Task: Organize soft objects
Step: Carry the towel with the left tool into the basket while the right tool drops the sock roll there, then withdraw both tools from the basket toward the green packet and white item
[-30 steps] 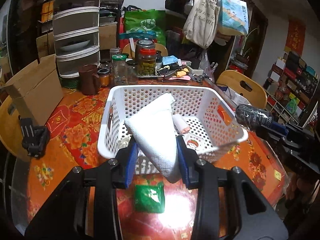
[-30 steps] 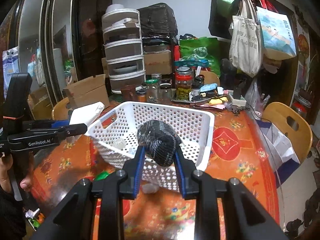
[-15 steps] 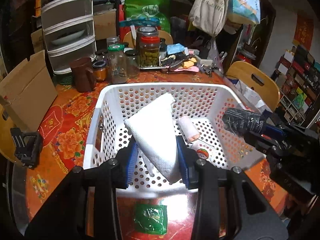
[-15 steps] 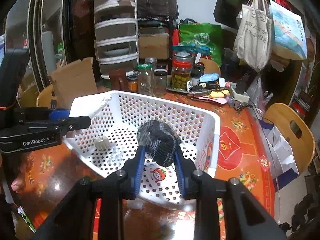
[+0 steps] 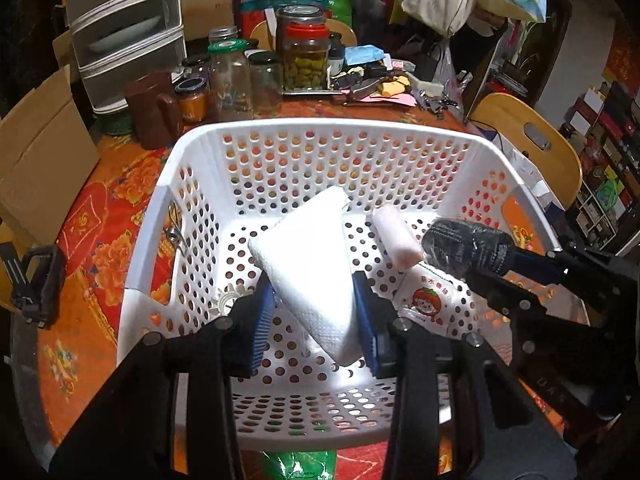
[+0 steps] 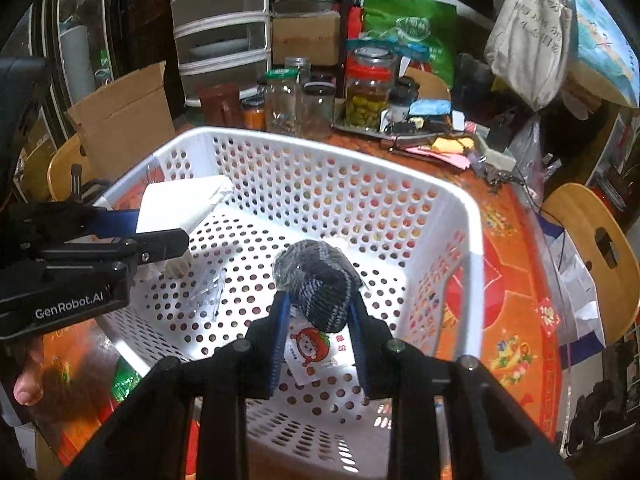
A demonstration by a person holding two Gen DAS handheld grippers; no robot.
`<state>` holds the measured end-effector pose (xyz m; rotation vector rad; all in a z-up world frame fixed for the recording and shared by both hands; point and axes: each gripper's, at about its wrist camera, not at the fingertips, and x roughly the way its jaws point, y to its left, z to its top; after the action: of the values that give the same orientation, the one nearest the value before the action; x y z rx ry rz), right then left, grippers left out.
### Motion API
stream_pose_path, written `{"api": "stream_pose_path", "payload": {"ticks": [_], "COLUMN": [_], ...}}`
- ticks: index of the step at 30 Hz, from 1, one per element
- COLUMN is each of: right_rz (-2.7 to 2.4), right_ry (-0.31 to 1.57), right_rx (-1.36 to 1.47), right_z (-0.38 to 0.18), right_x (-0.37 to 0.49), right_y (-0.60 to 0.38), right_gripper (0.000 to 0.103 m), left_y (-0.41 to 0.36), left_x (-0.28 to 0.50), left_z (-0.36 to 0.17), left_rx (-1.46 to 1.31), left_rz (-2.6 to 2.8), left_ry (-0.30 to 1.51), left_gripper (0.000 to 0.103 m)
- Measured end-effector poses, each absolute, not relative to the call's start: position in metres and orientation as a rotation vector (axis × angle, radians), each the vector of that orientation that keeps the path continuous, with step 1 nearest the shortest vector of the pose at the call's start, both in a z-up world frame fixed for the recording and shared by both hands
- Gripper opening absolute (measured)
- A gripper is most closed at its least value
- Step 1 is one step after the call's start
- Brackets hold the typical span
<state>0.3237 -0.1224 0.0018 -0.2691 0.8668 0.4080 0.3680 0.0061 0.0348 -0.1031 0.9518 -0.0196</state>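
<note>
A white perforated basket point(image 5: 200, 148) point(image 6: 460, 216) stands on the red floral table. My left gripper point(image 5: 316, 320) is shut on a folded white towel point(image 5: 308, 256) and holds it over the basket's inside; the towel also shows in the right wrist view point(image 6: 180, 204). My right gripper point(image 6: 318, 320) is shut on a dark grey rolled cloth point(image 6: 318, 284), held over the basket's right half, also seen in the left wrist view point(image 5: 460, 246). On the basket floor lie a pink-white roll point(image 5: 394, 236) and a white packet with a tomato cartoon point(image 5: 426, 300) point(image 6: 310, 350).
Glass jars point(image 5: 304, 60) point(image 6: 364, 92), a brown mug point(image 5: 150, 112), a cardboard box point(image 5: 36, 160) and plastic drawers point(image 5: 120, 28) crowd the table's far side. A green packet point(image 5: 300, 464) lies by the basket's near wall. Wooden chairs point(image 5: 532, 148) point(image 6: 592, 248) stand at the right.
Both grippers have moved forward and down over the basket, the towel and the dark cloth now lower inside it. Both stay shut on their loads.
</note>
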Motion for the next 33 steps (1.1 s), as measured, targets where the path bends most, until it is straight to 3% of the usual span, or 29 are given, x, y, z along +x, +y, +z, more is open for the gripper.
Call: {"api": "stream_pose_path", "payload": {"ticks": [7,9,13,17,21,33], "right_rz": [0.414,0.419,0.417,0.422,0.411,0.459], "right_ry": [0.852,0.832,0.807,0.779,0.734,0.646], "right_rx": [-0.278,-0.276,-0.271,-0.251,-0.232,-0.144], "right_z": [-0.002,-0.001,0.004,0.011,0.017,0.028], "right_x": [0.321,0.319,0.315,0.308,0.297,0.237], "right_y": [-0.117,-0.118,-0.122,-0.130,-0.140,-0.170], "right_gripper": [0.029,0.032,0.069,0.077,0.103,0.103], "left_y": [0.008,0.009,0.010,0.009,0.007,-0.007], "left_x": [0.366,0.364,0.358,0.347,0.329,0.234], "left_z": [0.029,0.030,0.034,0.043,0.057,0.077], "left_rx": [-0.109,-0.116,-0.117,-0.096,-0.090,0.003], "left_rz": [-0.026,-0.023,-0.022,-0.017,-0.048,-0.039], "left_ry": [0.944,0.937,0.910,0.866,0.824,0.748], "left_gripper": [0.037,0.043,0.066,0.076,0.090,0.101]}}
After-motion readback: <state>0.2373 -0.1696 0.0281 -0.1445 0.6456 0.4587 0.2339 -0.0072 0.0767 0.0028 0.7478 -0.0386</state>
